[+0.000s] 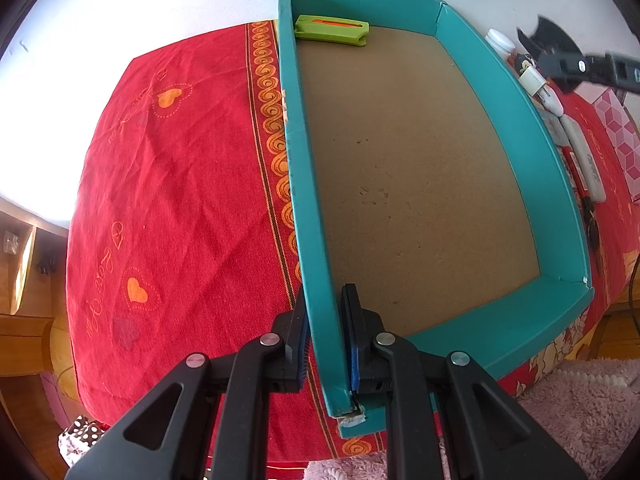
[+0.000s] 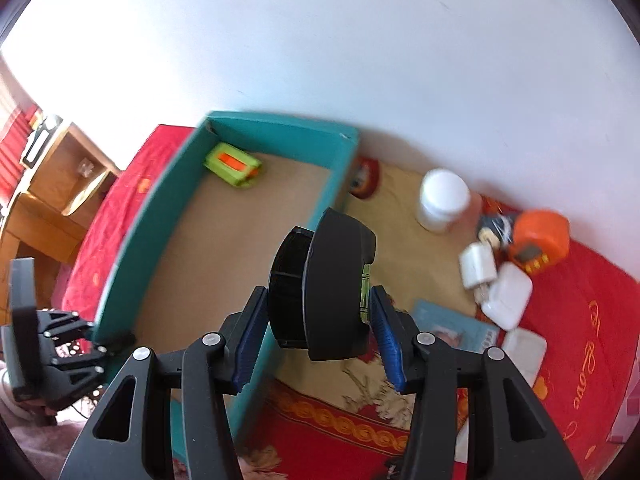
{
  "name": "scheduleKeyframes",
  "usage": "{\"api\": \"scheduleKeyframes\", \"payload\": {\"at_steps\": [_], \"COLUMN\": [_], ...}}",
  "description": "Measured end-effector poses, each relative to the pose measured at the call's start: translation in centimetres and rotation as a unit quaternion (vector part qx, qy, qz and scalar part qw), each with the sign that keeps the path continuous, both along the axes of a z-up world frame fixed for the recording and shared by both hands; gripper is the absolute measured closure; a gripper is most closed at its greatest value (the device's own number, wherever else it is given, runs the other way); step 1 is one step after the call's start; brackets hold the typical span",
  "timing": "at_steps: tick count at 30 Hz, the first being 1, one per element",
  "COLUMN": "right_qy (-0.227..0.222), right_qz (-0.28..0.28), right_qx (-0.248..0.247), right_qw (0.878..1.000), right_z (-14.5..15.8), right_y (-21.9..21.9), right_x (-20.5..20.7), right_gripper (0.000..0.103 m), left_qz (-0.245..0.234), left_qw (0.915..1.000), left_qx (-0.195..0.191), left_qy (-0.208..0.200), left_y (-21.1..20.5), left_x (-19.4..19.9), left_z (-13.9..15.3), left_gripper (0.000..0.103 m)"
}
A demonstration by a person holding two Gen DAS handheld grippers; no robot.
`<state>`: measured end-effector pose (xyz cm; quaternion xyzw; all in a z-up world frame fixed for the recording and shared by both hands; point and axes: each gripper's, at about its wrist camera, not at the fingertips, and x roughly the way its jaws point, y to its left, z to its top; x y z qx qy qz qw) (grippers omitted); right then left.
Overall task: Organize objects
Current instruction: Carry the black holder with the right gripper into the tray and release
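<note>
Teal tray, two grippers, one black item in transit.

Left gripper [image 1: 324, 332] pinches the teal tray [image 1: 520, 152] wall at its 6 o'clock corner; green cutter [image 1: 331, 30] lies at 11 o'clock inside. Only the right wrist view shows the right gripper [image 2: 318, 334] clamping a black round object [image 2: 320, 284] above the tray's edge, with a white jar [image 2: 442, 200], orange timer [image 2: 540, 242] and white chargers [image 2: 506, 294] at 2 o'clock on the red cloth [image 2: 592, 320].

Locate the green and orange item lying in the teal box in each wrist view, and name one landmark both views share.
Left wrist view: the green and orange item lies at the top centre, in the far left corner of the teal box.
Right wrist view: it sits upper left of centre, in the box's far left corner.
Shared landmark: the white jar, just outside the box's right wall.
</note>
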<state>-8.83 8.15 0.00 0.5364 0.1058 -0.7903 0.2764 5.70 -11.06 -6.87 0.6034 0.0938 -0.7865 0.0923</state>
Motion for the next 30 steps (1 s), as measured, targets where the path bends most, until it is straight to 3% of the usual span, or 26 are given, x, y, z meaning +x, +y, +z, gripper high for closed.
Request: {"api": "scheduleKeyframes", "payload": {"at_steps": [7, 15, 21, 30], "right_qy": [0.007, 0.011, 0.015, 0.037], "right_qz": [0.070, 0.136, 0.199, 0.239], "right_qx": [0.016, 0.078, 0.145, 0.192], "right_qw": [0.997, 0.988, 0.969, 0.951], "right_z": [0.2, -2.7, -5.7, -7.9], "right_y": [-5.0, -10.2, -12.7, -13.9], "right_x": [-0.6, -3.9, -4.7, -5.2], "right_gripper": [0.052, 0.052, 0.052, 0.052], "left_qz": [0.003, 0.006, 0.009, 0.010], "left_qw": [1.0000, 1.0000, 1.0000, 1.0000], "left_qx": [0.000, 0.000, 0.000, 0.000], "left_qy": [0.000, 0.001, 0.002, 0.002], "left_y": [0.3, 0.6, 1.1, 1.6], "left_x": [-0.3, -0.6, -0.7, -0.3], "left_z": [-0.1, -0.1, 0.1, 0.2], "left_gripper": [0.089, 0.089, 0.089, 0.089]}}
